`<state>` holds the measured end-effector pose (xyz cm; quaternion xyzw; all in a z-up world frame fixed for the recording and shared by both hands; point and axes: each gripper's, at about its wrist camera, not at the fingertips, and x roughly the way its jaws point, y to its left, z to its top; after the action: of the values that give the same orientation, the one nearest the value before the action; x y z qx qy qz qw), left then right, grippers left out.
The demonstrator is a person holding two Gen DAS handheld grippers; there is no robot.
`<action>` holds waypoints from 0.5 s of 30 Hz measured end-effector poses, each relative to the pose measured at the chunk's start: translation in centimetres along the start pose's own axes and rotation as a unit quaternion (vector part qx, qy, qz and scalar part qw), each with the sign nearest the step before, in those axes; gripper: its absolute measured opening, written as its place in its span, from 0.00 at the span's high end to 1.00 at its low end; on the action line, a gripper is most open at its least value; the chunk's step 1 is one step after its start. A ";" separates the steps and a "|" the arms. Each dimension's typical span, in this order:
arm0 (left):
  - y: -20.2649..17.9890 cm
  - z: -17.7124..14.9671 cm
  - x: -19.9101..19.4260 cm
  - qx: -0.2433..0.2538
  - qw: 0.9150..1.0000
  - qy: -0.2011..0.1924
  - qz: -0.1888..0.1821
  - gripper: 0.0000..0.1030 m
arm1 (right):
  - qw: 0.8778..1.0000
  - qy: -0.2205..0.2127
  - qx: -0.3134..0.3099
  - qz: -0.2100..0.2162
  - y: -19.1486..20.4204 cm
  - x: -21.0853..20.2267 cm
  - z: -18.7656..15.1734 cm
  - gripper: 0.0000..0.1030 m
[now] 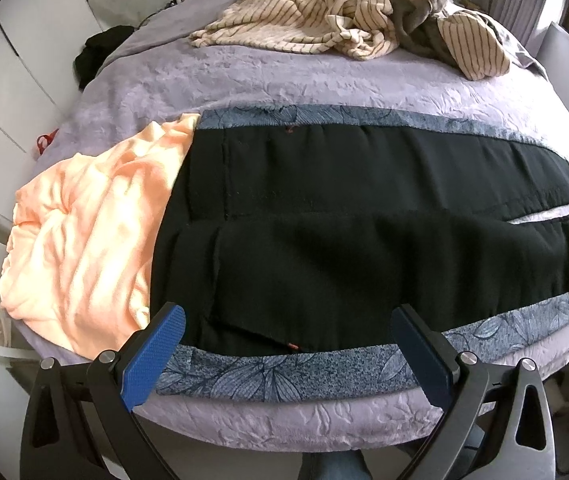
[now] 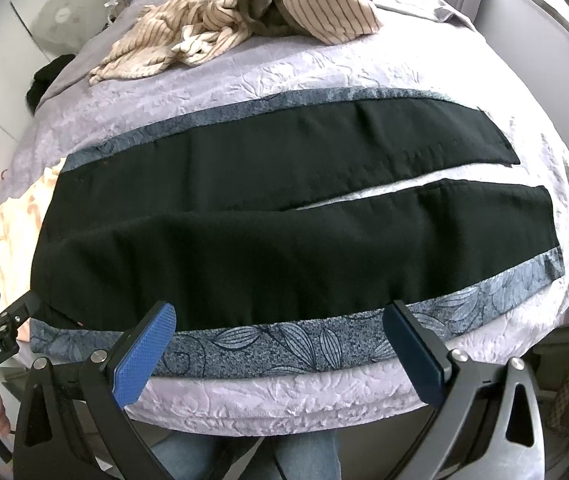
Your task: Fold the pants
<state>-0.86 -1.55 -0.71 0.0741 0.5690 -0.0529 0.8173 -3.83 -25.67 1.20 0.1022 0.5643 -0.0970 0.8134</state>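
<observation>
Both tongs, left (image 1: 288,350) and right (image 2: 280,346), hover spread apart over the black pants (image 2: 244,220)

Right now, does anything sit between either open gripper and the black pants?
Nothing visible does. The left gripper and right gripper hang open just before the black pants, with only the patterned blue cloth edge beneath.
</observation>
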 end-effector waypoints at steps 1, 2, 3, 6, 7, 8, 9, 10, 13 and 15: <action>0.0 -0.1 0.1 0.001 1.000 0.001 -0.002 0.00 | 1.000 0.001 0.001 0.001 0.0 0.1 0.0 0.00; 0.0 -0.1 0.2 0.001 1.000 0.003 -0.006 0.00 | 1.000 0.002 0.002 0.003 -0.1 0.2 -0.1 0.00; 0.0 -0.2 0.3 -0.001 1.000 0.004 -0.011 0.00 | 1.000 0.004 0.005 0.007 -0.2 0.3 -0.1 0.00; 1.0 -0.6 0.9 -0.022 0.999 0.006 -0.043 0.00 | 0.998 0.010 0.030 0.061 -0.9 0.9 -0.1 0.00; 1.4 -0.9 1.1 -0.031 0.998 0.007 -0.054 0.00 | 0.995 0.014 0.045 0.093 -1.4 1.3 -0.2 0.00; 2.1 -1.4 1.5 -0.046 0.996 0.010 -0.070 0.00 | 0.986 0.023 0.067 0.149 -2.1 2.0 -0.5 0.00; 2.7 -1.9 1.8 -0.056 0.995 0.013 -0.079 0.00 | 0.976 0.034 0.085 0.198 -2.6 2.8 -1.0 0.00; 3.6 -2.9 2.4 -0.071 0.993 0.018 -0.093 0.00 | 0.969 0.043 0.094 0.226 -2.9 3.4 -1.4 0.02; 5.7 -5.3 3.7 -0.105 0.987 0.036 -0.115 0.00 | 0.936 0.102 0.131 0.309 -4.3 6.8 -4.1 0.15; 7.3 -7.0 4.8 -0.136 0.981 0.052 -0.131 0.00 | 0.919 0.133 0.160 0.335 -5.2 8.9 -5.9 0.24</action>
<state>-4.36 6.92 -7.15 -0.1098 0.6175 -0.0777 0.7750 -7.49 -29.37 -9.47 0.4266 0.5771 0.1068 0.6882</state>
